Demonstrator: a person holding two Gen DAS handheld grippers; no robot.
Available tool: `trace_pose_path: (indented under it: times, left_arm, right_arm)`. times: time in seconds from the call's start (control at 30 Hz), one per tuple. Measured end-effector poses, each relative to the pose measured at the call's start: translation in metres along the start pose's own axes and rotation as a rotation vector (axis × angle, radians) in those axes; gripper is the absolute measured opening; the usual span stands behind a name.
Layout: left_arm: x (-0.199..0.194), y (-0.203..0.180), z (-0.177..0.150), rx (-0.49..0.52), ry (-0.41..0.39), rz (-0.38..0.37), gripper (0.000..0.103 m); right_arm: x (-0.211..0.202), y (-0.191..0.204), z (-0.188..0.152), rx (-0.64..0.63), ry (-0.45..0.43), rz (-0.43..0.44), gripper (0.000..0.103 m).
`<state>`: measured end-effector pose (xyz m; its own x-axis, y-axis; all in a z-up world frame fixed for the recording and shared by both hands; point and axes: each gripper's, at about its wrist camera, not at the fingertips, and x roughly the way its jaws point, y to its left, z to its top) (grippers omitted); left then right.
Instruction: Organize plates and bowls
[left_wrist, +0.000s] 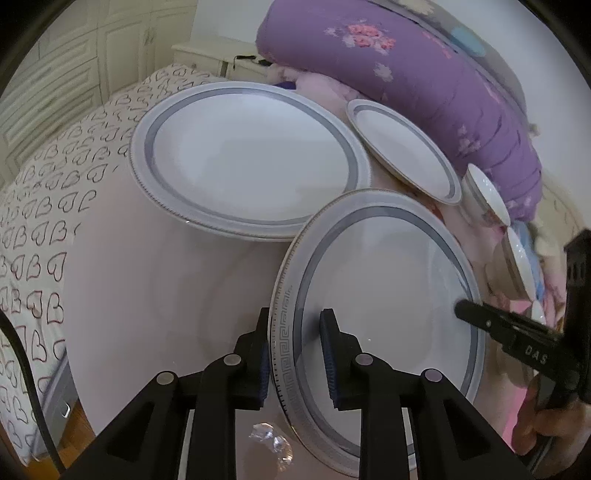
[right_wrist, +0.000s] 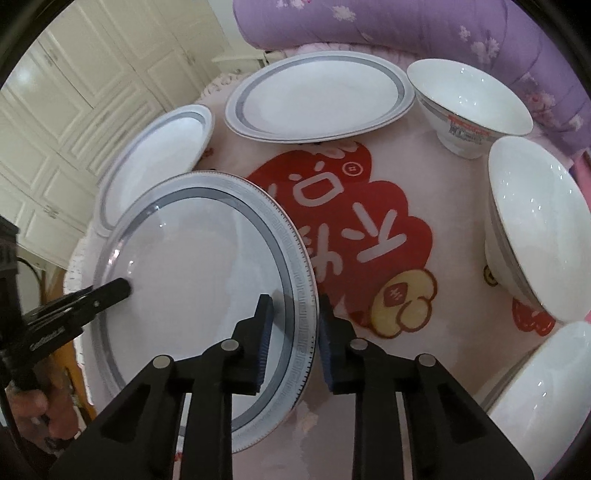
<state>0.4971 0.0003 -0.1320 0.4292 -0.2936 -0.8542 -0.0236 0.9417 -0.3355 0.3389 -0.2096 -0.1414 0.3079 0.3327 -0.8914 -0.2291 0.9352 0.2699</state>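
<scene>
Nearest both cameras, the held plate (left_wrist: 384, 317) hangs tilted above the pink blanket (right_wrist: 369, 406), carried by opposite rims. On its one side the left gripper (left_wrist: 295, 354) has one pad under the patterned rim and one on the face; on the other side the right gripper (right_wrist: 293, 332) does the same, so both tongs are clenched on this plate. Two grips on opposite edges probably keep a wide, smooth dish from swinging or slipping.

Just beyond the held plate lies the large plate (left_wrist: 251, 158), flat on the blanket and seemingly atop another; it looks like the stack the held plate is meant for. Farther off from the held plate rests a smaller plate (left_wrist: 404, 151), tilted on the soft bedding. Off toward the right gripper's side stand the bowls (right_wrist: 469, 107), grouped apart from the plates. Behind everything rises the purple quilt (left_wrist: 424, 74).
</scene>
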Motion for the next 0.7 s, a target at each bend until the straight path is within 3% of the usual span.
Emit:
trace_pose_path:
  times: [0.3,0.7]
  left_arm:
    - [-0.028,0.007,0.001,-0.009,-0.034,-0.008,0.020]
    - [-0.081,0.041,-0.036,-0.034,-0.046,0.016,0.020]
  right_arm:
    - [-0.021,0.020,-0.017,-0.004,-0.044,0.051,0.020]
    - [-0.030,0.064,-0.050,-0.038,-0.034,0.084,0.020]
